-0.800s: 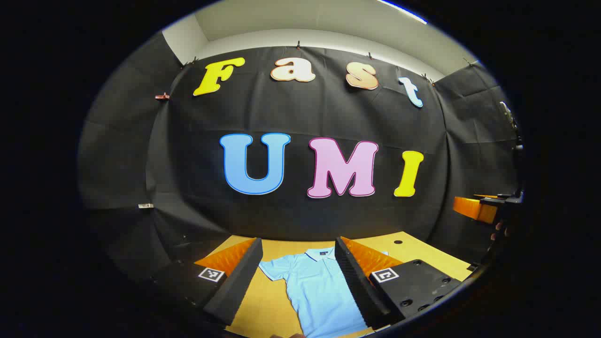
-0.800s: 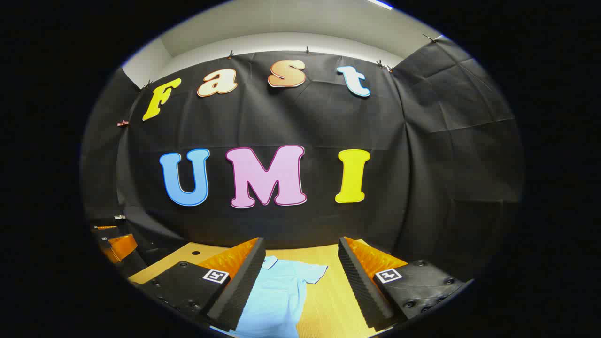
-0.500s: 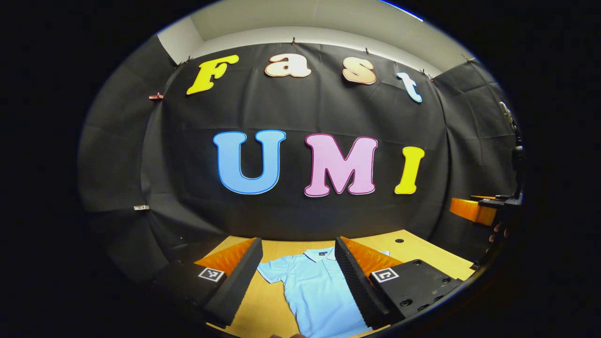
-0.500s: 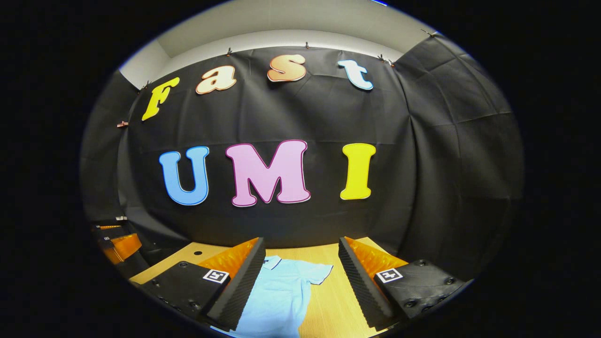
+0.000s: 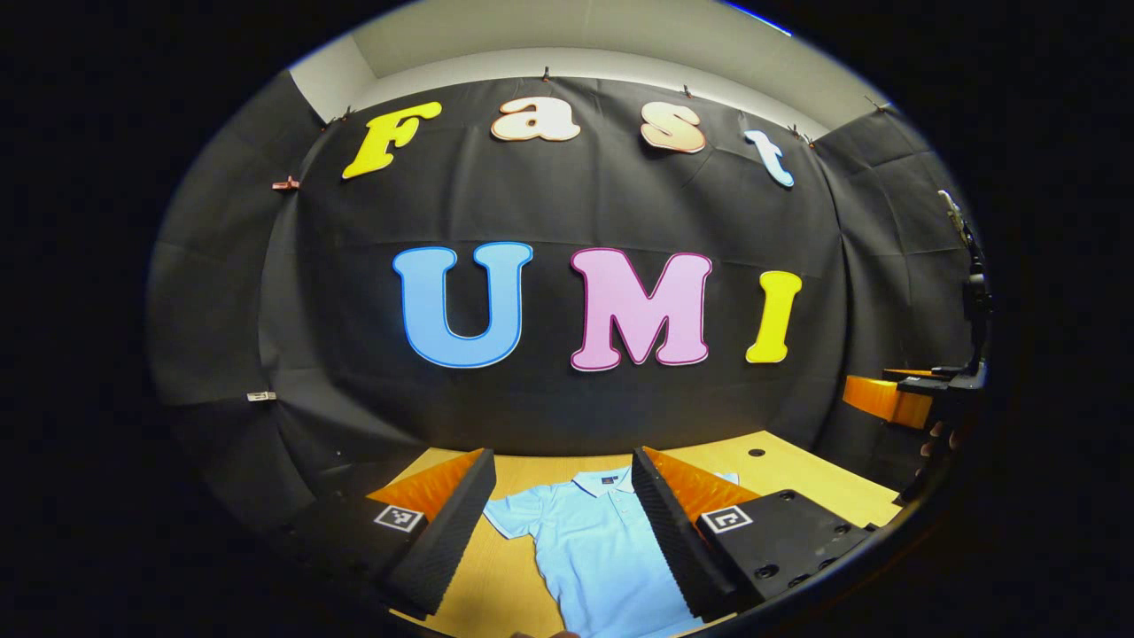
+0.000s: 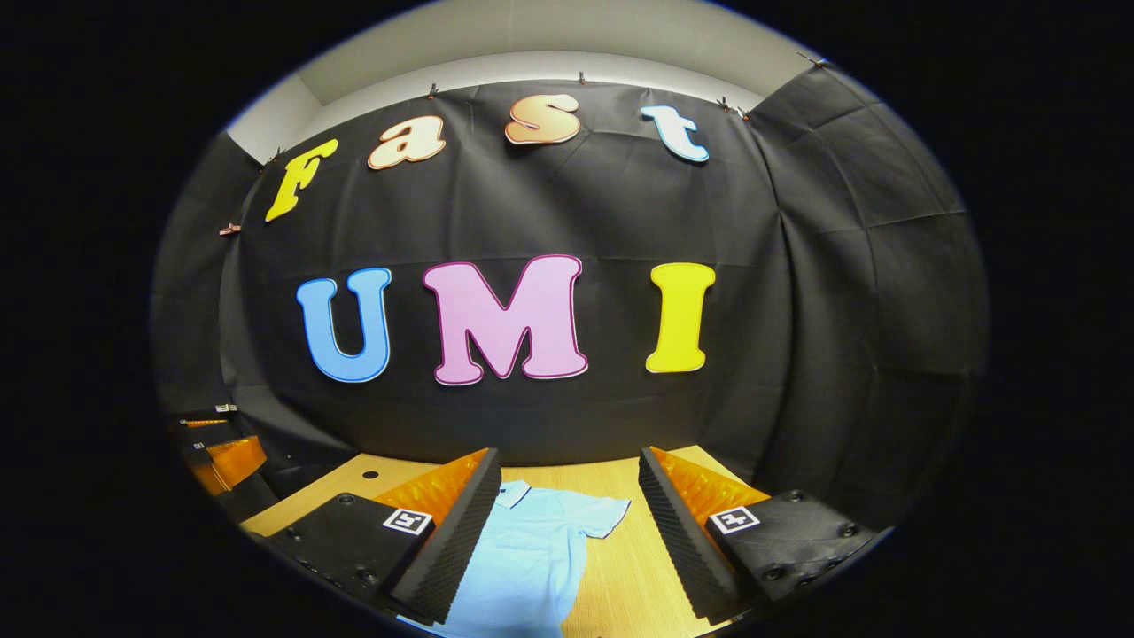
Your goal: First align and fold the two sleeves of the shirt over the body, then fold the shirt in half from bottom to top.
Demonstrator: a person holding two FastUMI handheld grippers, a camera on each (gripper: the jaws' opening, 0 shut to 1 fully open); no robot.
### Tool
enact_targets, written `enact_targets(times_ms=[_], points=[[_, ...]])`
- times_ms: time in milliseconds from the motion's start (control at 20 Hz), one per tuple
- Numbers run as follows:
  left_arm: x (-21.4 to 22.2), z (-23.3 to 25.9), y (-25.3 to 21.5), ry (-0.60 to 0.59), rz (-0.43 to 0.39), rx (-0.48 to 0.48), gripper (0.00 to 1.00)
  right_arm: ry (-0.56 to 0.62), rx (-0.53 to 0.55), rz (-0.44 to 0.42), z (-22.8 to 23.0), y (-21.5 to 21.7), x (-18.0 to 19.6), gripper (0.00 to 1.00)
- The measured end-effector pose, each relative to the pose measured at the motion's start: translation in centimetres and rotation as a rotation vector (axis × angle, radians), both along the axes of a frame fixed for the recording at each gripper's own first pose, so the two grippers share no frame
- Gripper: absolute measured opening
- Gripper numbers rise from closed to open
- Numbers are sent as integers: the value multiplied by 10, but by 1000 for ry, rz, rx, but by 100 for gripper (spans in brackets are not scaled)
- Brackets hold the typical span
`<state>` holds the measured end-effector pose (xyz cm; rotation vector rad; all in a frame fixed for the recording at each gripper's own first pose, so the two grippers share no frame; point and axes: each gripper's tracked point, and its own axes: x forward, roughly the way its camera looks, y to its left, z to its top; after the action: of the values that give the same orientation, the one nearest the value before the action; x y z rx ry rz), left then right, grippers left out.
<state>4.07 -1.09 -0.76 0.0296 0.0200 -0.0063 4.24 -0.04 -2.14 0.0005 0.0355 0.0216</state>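
A light blue polo shirt (image 5: 594, 549) lies flat on the wooden table (image 5: 797, 470), collar toward the far wall, its left sleeve (image 5: 509, 514) spread out. My left gripper (image 5: 558, 532) hovers above the shirt's left half, open, nothing between its fingers. In the right gripper view the shirt (image 6: 532, 558) shows with its right sleeve (image 6: 607, 514) spread out. My right gripper (image 6: 563, 532) is open above that side, holding nothing. The right gripper (image 5: 912, 399) also appears at the far right of the left gripper view, and the left gripper (image 6: 221, 461) at the far left of the right gripper view.
The black cloth wall stands close behind the table's far edge. Small round holes (image 5: 751, 453) (image 6: 370, 475) mark the tabletop near its far corners. Bare wood lies on either side of the shirt.
Both views have shifted slightly, with the shirt sitting a little farther in. The grippers stay open and the shirt has not moved.
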Motion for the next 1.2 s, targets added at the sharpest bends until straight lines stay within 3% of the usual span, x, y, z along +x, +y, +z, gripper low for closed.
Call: enact_targets(times_ms=[700,1200], points=[[18,-14,17,39,76,-12,98,64,-34,30,-27,-4,51,98],[41,-28,15,70,180,-7,98,227,-82,50,-98,-33,124,98]])
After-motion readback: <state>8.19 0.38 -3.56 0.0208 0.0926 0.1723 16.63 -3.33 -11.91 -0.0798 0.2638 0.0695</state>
